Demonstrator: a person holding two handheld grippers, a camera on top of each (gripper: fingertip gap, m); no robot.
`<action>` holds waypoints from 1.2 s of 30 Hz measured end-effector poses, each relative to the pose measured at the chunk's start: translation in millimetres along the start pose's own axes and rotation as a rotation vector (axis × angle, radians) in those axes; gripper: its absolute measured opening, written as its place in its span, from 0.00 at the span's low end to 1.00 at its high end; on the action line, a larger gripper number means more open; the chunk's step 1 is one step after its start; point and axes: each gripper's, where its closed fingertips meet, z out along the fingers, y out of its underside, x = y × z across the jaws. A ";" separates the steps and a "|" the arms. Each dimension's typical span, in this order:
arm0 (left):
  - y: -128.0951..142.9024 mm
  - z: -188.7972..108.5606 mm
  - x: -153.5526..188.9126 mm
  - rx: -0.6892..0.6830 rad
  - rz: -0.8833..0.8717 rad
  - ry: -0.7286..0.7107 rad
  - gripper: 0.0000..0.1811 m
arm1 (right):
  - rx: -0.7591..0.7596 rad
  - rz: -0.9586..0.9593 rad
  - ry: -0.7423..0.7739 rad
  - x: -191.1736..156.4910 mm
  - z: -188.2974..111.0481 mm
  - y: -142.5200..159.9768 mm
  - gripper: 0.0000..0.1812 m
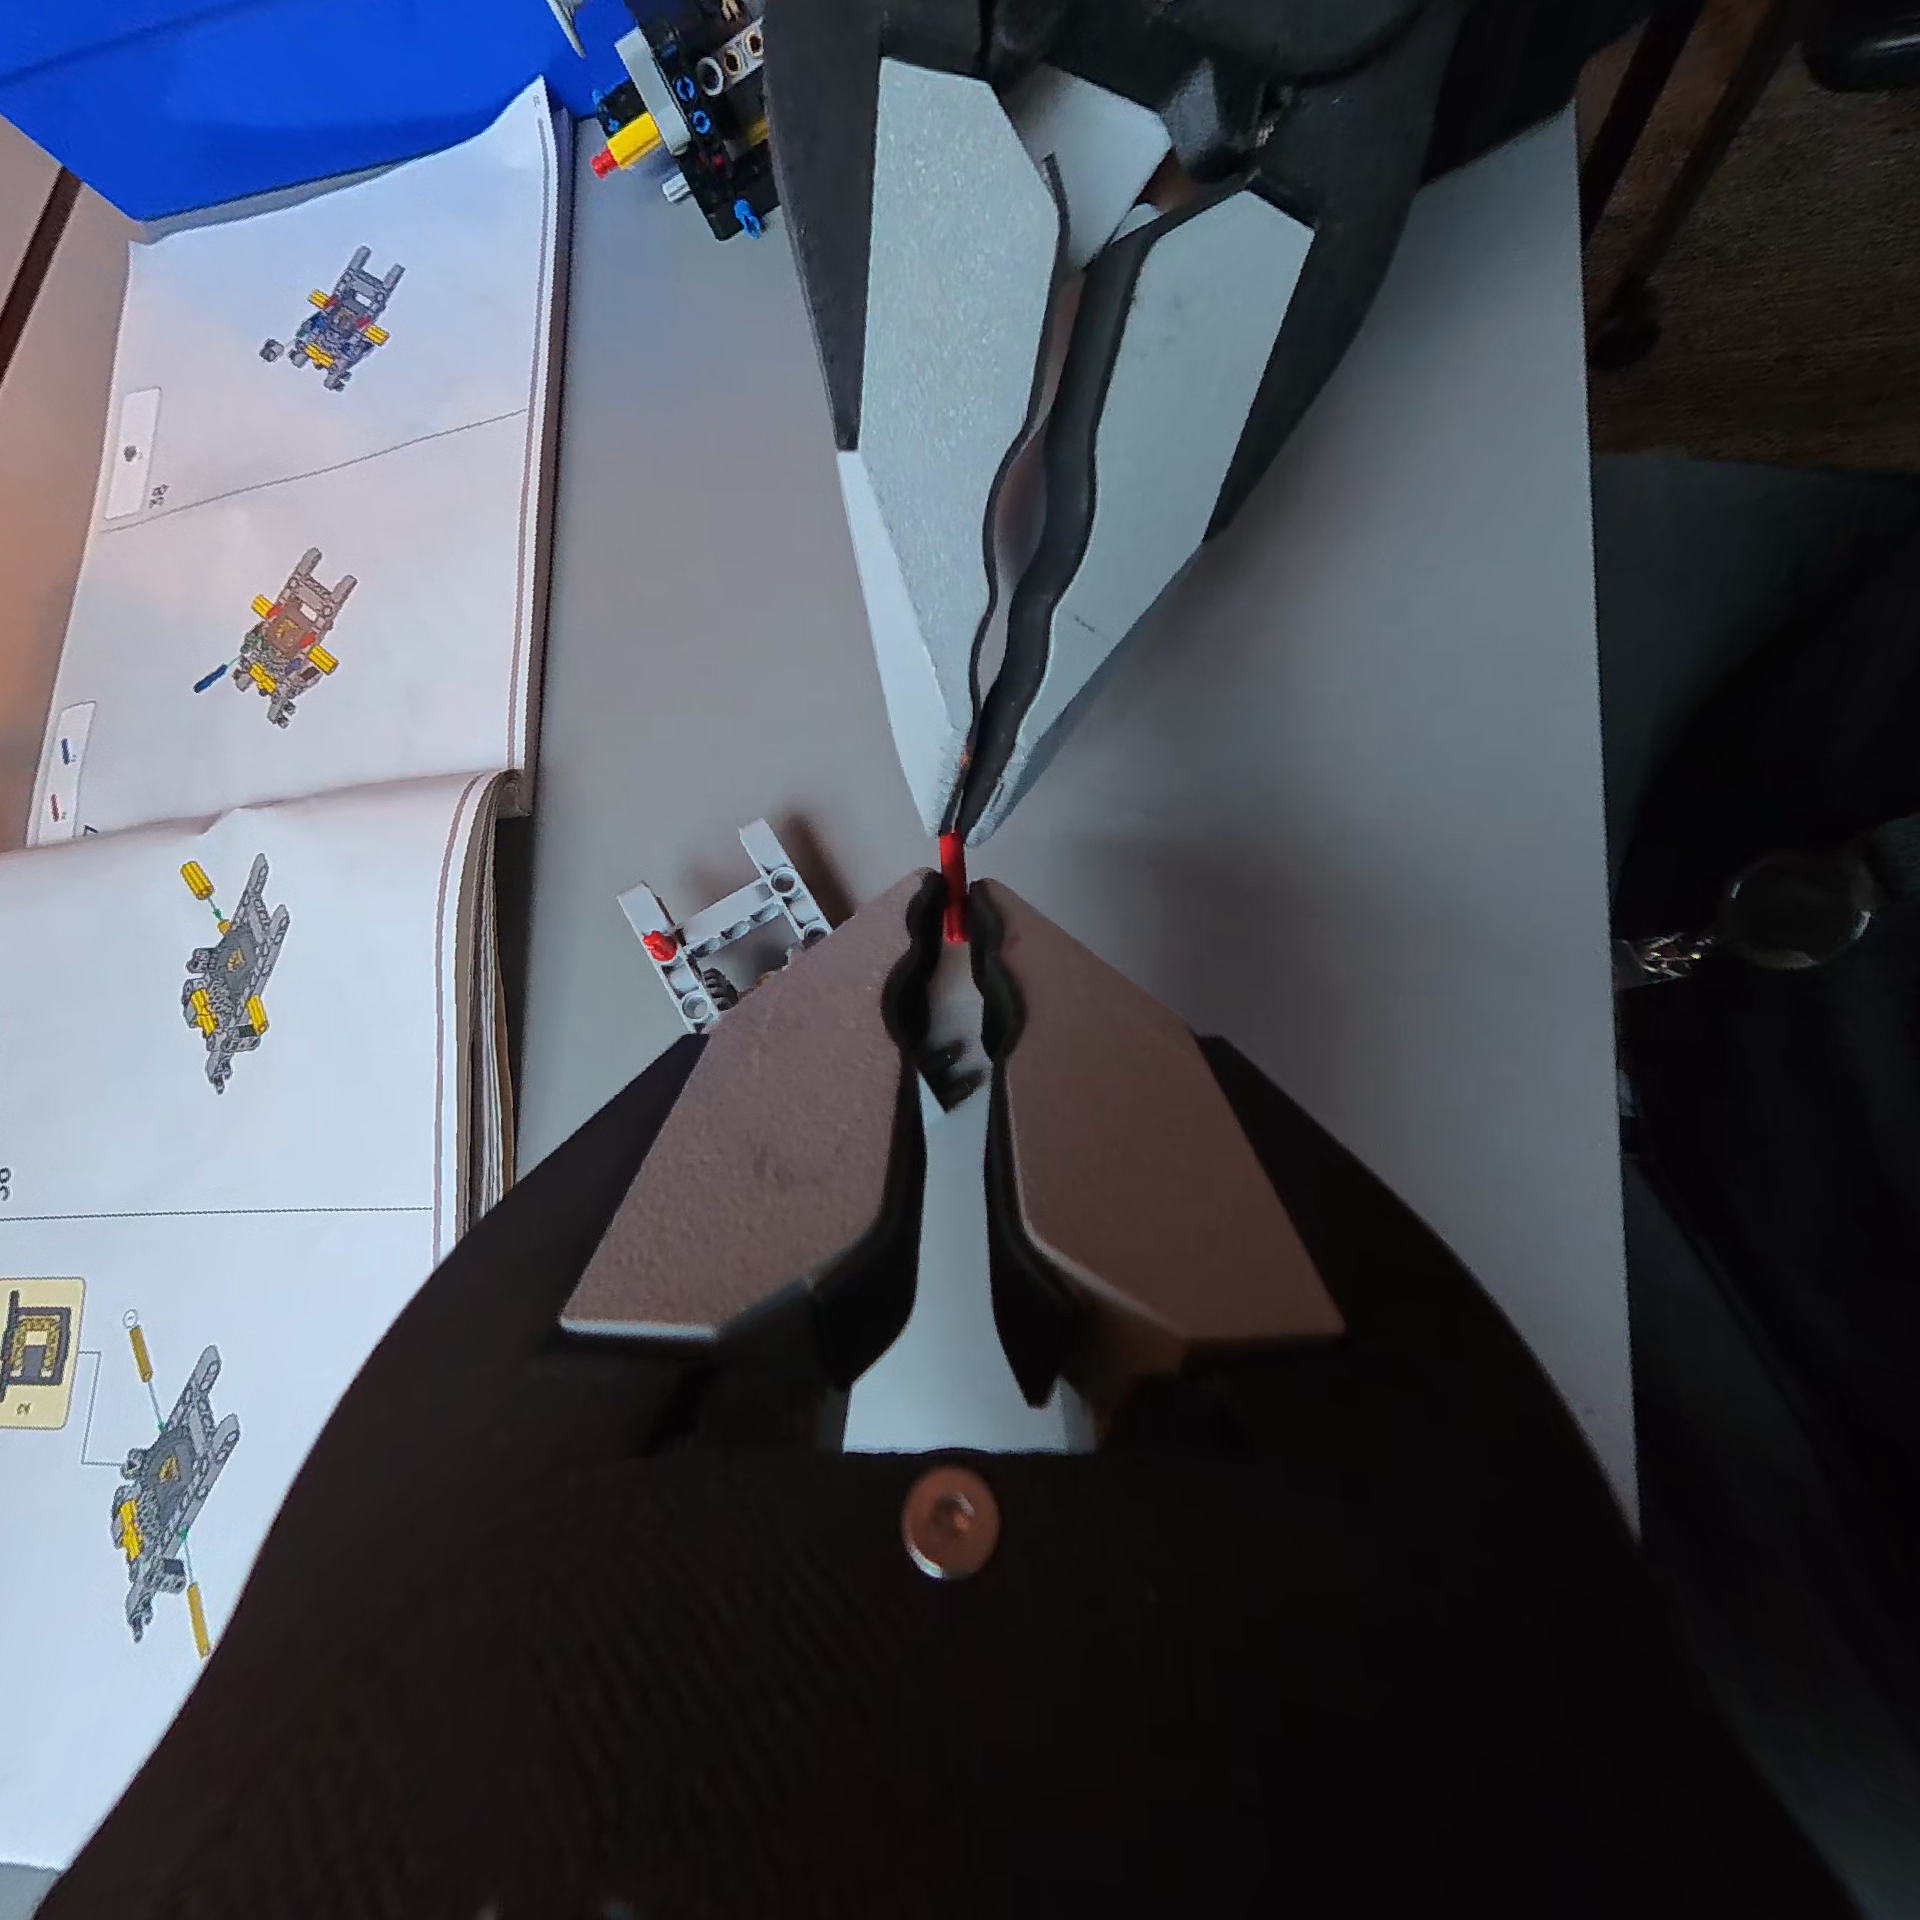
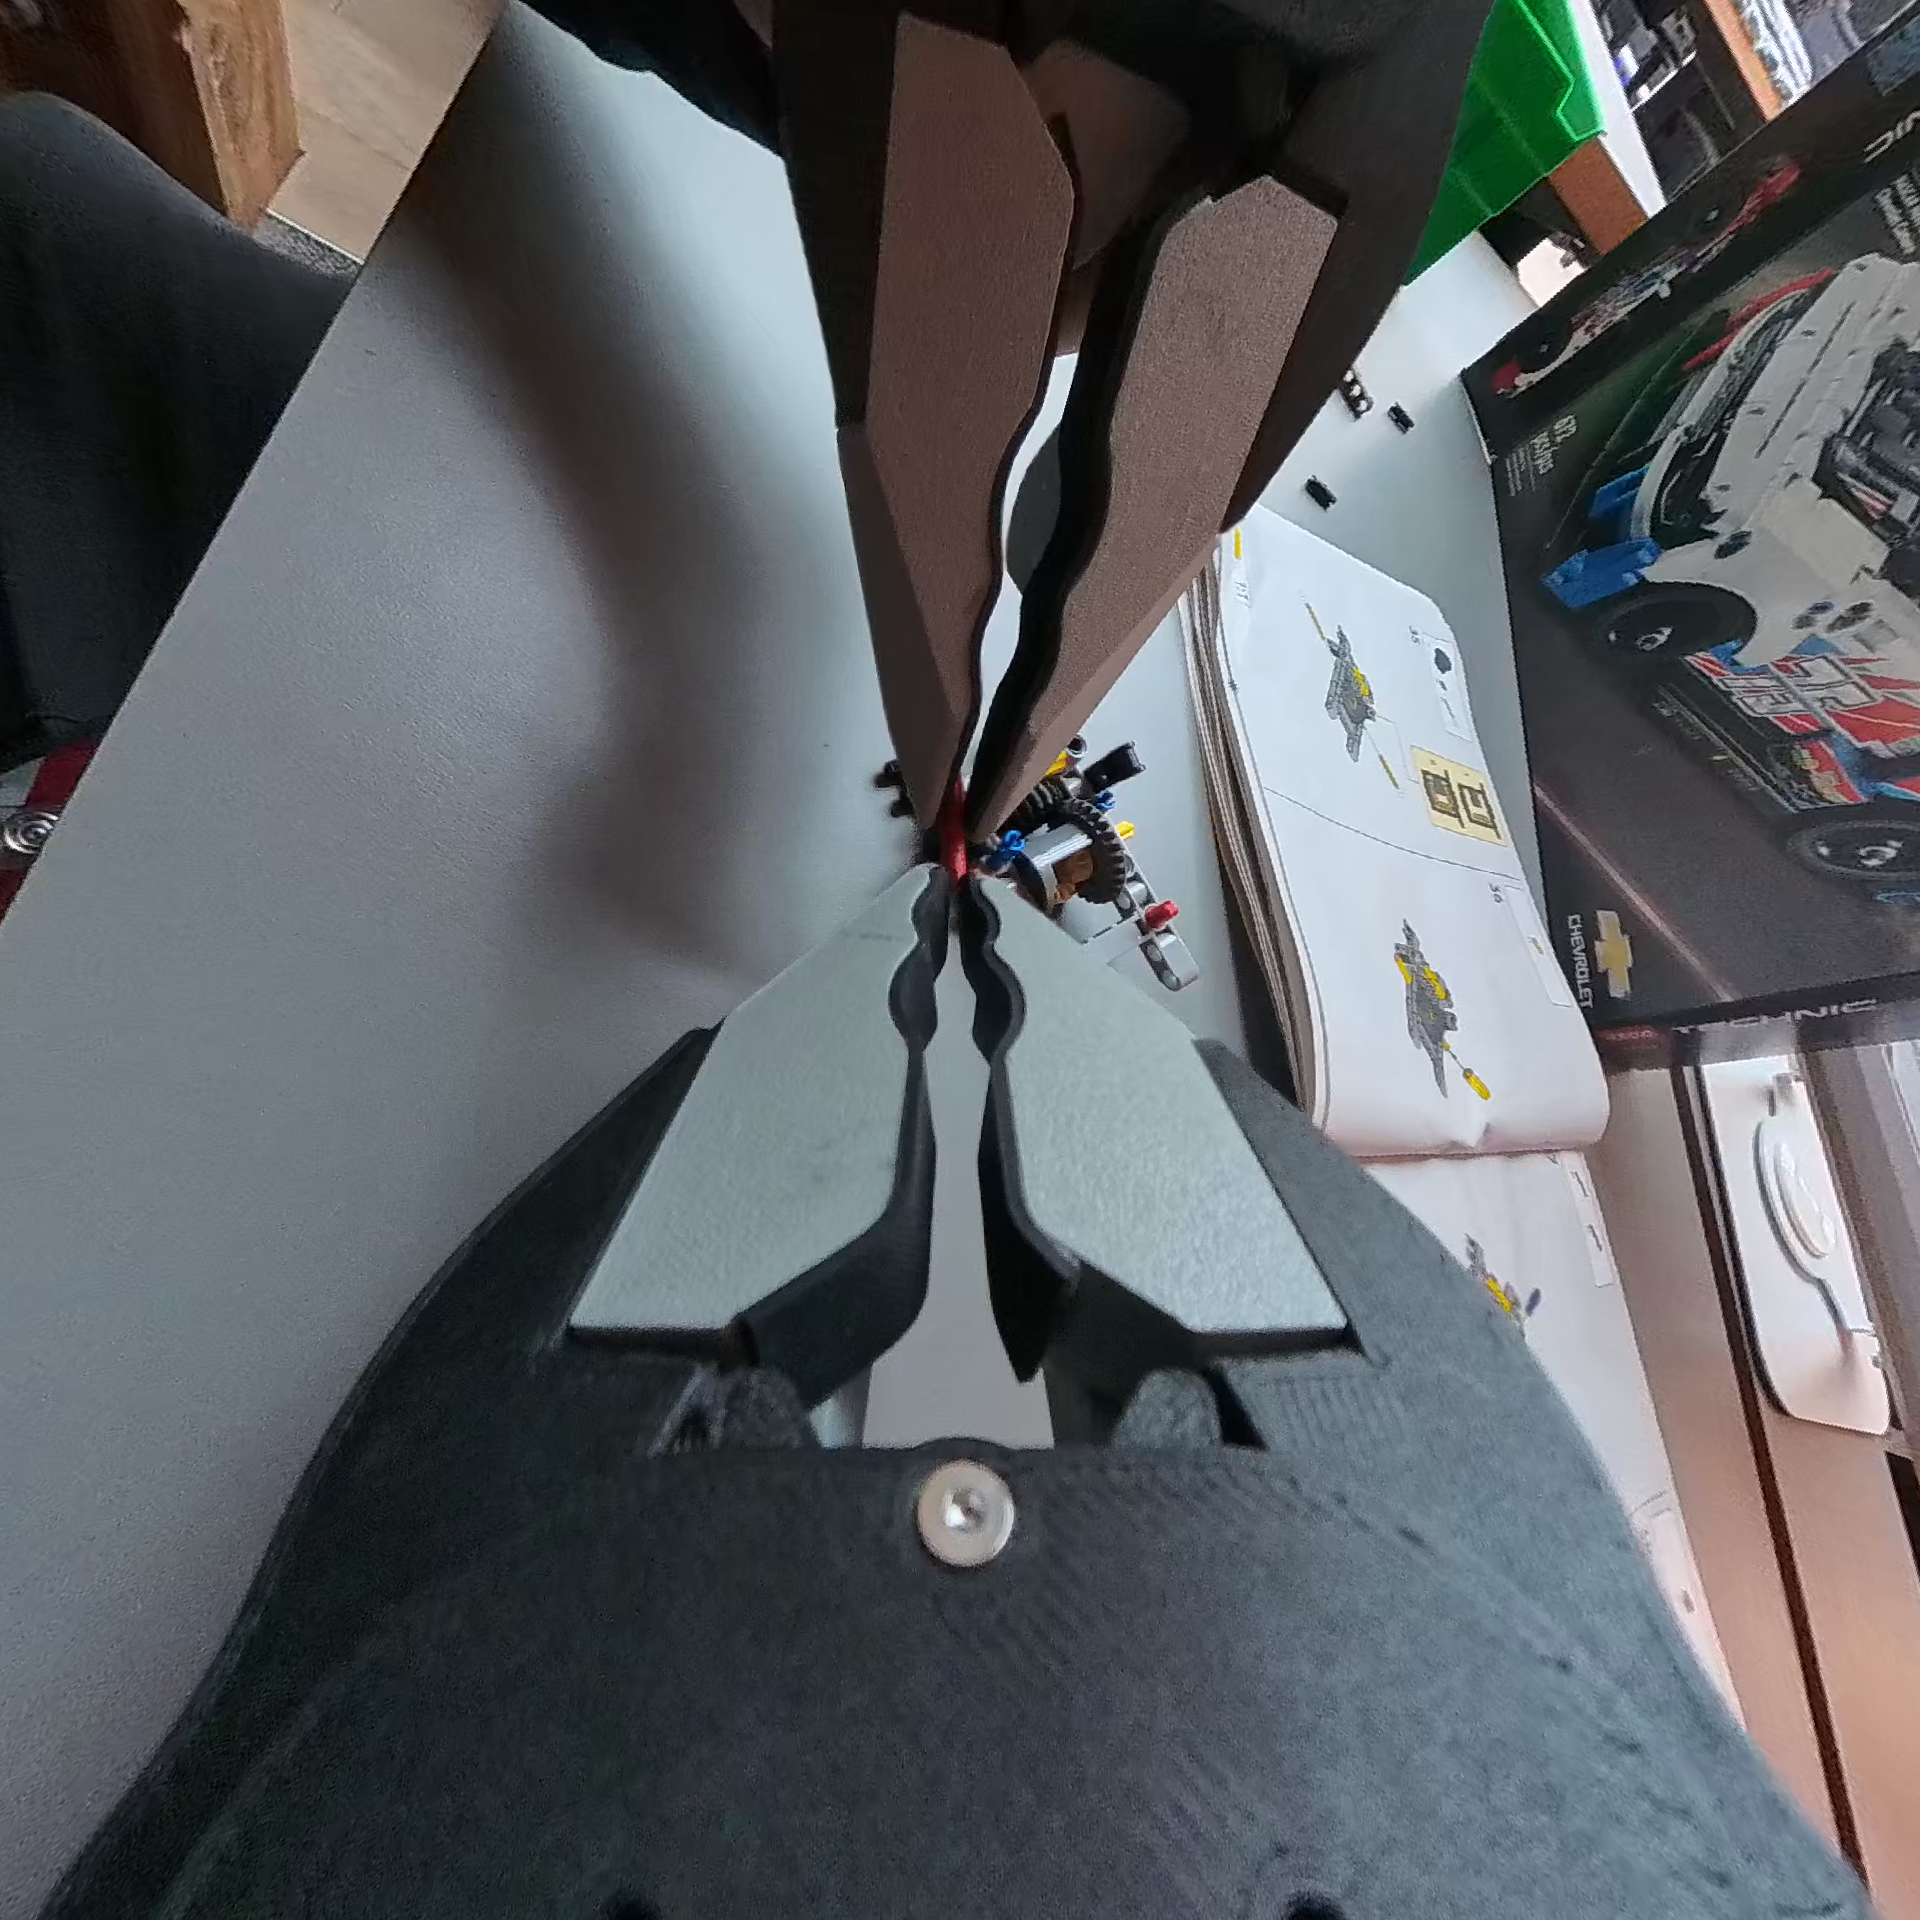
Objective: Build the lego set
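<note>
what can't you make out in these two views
- Small red lego pin: both ends hidden between the fingers of the left gripper and right gripper.
- Light grey lego frame, left wrist view: lower part behind a finger.
- Geared lego assembly, right wrist view: partly behind fingers.

Two tools (image 1: 954,904) (image 2: 956,899), one red pin (image 1: 952,883), one manual (image 1: 312,540), two assemblies (image 1: 727,935) (image 1: 696,114).

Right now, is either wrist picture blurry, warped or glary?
Left wrist view: red pin sharp, table edges bowed by the wide lens, orange tint at far left. Right wrist view: same bowing, soft shadow on the table, set box slightly soft.
</note>
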 end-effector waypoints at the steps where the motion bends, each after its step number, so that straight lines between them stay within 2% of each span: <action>1: 0.3 0.4 0.5 -0.001 0.001 0.001 0.01 | -0.002 0.006 -0.007 -0.7 0.0 0.3 0.00; 17: 0.6 1.6 1.3 -0.003 0.001 -0.003 0.01 | -0.016 0.028 -0.028 -4.0 1.3 1.3 0.00; 22: 1.0 7.6 3.6 -0.018 0.026 -0.010 0.01 | 0.077 0.032 0.006 1.2 -2.0 -14.5 0.00; 26: 5.5 5.7 -3.5 -0.015 -0.008 -0.021 0.01 | 0.161 0.086 0.073 21.2 -14.8 -13.2 0.00; 28: 4.7 2.1 -7.6 -0.004 -0.019 -0.034 0.01 | 0.184 0.136 0.047 24.8 -18.2 -10.0 0.00; 31: 1.3 -1.4 -14.8 0.024 -0.041 -0.060 0.01 | 0.187 0.171 0.011 23.9 -17.5 -6.5 0.09; 36: -4.7 -6.9 -22.9 0.090 -0.126 -0.068 0.01 | 0.219 0.290 -0.029 27.4 -15.9 -7.5 0.12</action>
